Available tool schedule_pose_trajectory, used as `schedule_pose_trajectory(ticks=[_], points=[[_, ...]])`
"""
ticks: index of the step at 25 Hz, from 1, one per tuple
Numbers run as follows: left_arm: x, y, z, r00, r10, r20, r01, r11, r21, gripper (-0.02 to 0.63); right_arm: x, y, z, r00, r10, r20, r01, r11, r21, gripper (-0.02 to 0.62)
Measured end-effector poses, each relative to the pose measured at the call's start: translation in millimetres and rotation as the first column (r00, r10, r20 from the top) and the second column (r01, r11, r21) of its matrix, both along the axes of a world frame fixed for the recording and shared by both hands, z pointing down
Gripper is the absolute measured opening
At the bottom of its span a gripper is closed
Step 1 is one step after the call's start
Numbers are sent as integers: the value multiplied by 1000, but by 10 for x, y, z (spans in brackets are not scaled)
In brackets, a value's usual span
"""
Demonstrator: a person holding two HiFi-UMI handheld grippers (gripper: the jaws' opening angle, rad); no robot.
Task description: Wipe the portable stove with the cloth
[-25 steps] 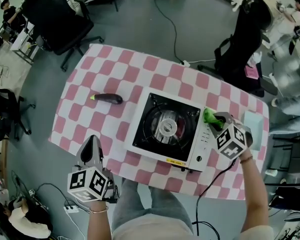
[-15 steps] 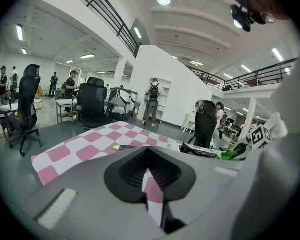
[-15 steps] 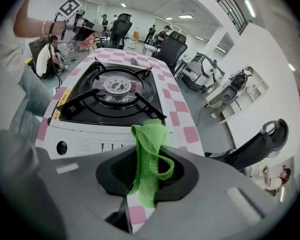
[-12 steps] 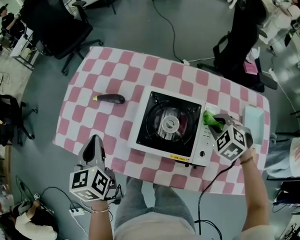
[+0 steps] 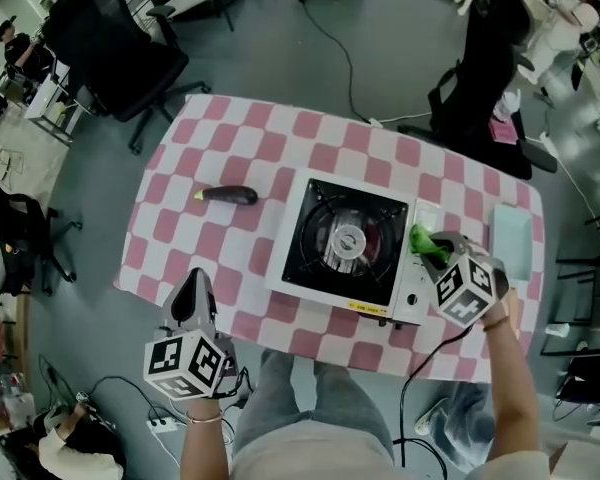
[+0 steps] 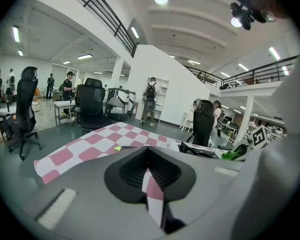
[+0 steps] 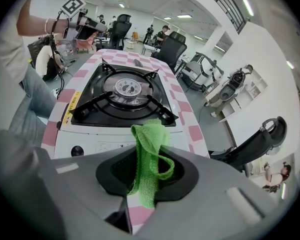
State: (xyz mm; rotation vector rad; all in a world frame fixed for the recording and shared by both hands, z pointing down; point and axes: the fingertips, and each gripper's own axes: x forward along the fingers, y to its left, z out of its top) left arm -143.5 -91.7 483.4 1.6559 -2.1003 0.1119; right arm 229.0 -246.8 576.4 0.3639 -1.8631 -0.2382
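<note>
Right gripper [image 5: 435, 248] clamps a green cloth [image 5: 420, 236] over the white control side of the portable stove [image 5: 346, 241]. Left gripper [image 5: 192, 300], closed and empty, hovers near the front edge of the checkered table [image 5: 230, 148]. Wiping well likely means pressing the cloth flat and sweeping in even strokes.

Eggplant [image 5: 228, 195], checkered tablecloth [image 5: 185, 233], pale tray [image 5: 511, 240], black office chair [image 5: 110, 40]

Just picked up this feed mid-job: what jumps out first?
The bright green cloth, pinched in the right gripper over the right side of the stove. Then that white-and-black stove itself, midway on the pink-checked table, and a dark eggplant lying to its left. The left gripper hangs shut and empty by the table's near edge.
</note>
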Motion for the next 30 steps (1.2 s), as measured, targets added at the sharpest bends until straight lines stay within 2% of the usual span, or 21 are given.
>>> schedule_pose_trajectory(ticks=[30], points=[[35,-169,-205,991,135,4,-135,990,31,2,-10,757,-14,996,81,30,-79,995,-65,77]])
